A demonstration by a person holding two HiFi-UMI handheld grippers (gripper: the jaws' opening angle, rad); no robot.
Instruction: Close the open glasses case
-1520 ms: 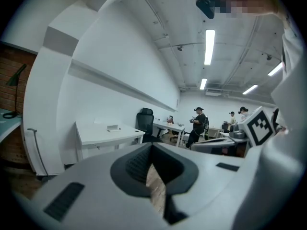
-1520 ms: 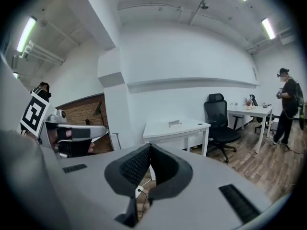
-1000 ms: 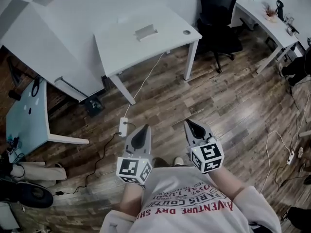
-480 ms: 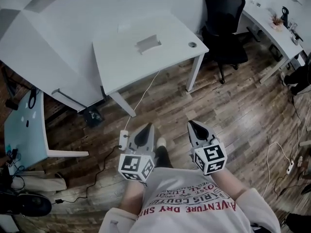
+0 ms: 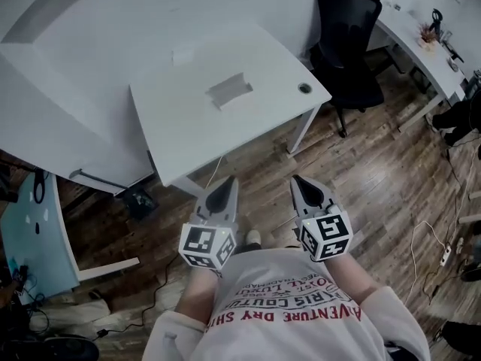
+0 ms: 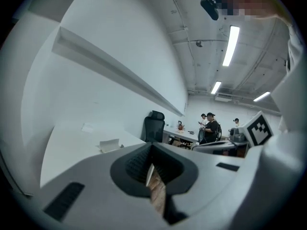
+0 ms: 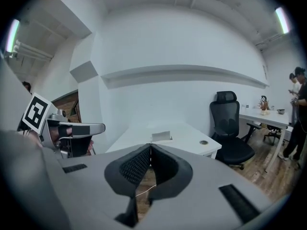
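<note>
Ahead of you, near the middle of the white rectangular worktop (image 5: 173,126), lies the pale grey, box-shaped open glasses case (image 5: 229,90), well apart from both grippers. Its lid seems to stand up along one long side, though the hinge is too small to make out. A black wheeled office chair (image 5: 347,40) stands just beyond the worktop's right corner.

You hold the left gripper (image 5: 228,182) and the right gripper (image 5: 298,182) close to your chest, over the wooden plank floor (image 5: 376,164), both pointing toward the worktop. The left gripper's dark ribbed fingers (image 6: 135,163) meet tip to tip with nothing between them, and the right gripper's fingers (image 7: 135,166) do the same.

The case looks light and stiff, so it will probably skate on the smooth worktop if pushed from one side. Steadying the base with one gripper and pressing the lid's free long edge down with the other should suit it. A gentle push is likely enough.
</note>
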